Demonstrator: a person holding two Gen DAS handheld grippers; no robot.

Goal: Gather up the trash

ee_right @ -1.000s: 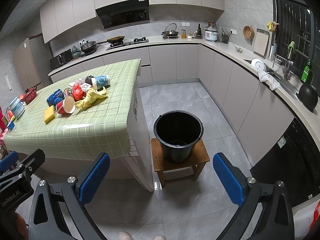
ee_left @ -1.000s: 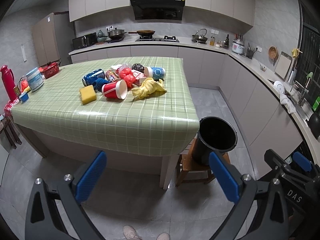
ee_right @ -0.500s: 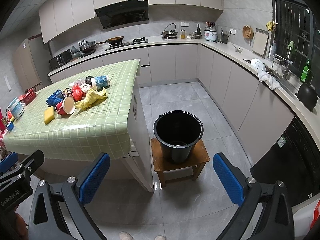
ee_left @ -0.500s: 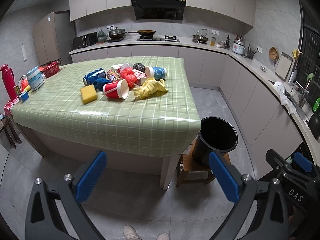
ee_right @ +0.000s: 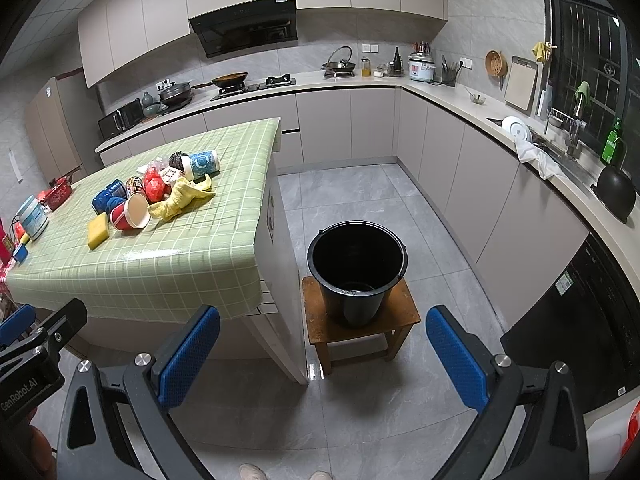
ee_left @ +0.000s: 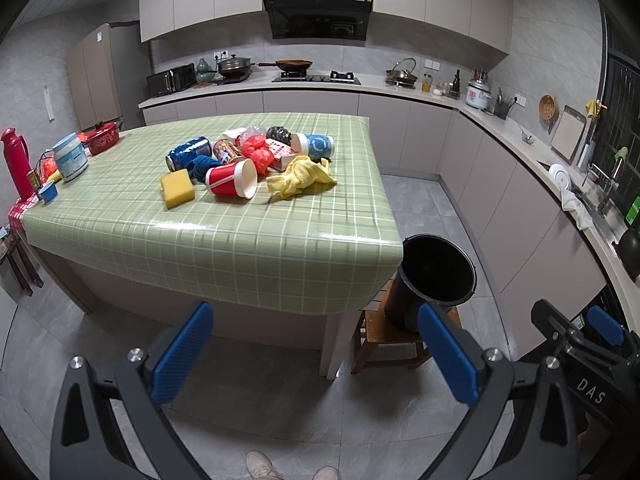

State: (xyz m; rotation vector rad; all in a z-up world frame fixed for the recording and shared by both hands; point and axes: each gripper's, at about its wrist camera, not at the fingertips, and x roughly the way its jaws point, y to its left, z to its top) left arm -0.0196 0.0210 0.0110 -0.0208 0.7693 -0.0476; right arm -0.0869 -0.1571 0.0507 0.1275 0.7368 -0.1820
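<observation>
both the left gripper [ee_left: 314, 350] and right gripper [ee_right: 322, 354] are being held wide apart and empty, well short of the trash pile [ee_left: 250, 158] lying ahead on the table [ee_left: 224, 240], while the black bucket [ee_right: 356, 270] (seemingly placed beside the table to receive it) is being kept between the right jaws.

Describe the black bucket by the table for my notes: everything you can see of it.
The black, plastic-looking round bucket stands upright on a small brown wooden stool on the grey tiled floor, just beside the corner of the green checked table. It tapers toward the base, has a rolled rim and a thin handle hanging down at the rim. Its mouth is open; the inside looks dark and nearly empty. Only the stool touches it.
</observation>
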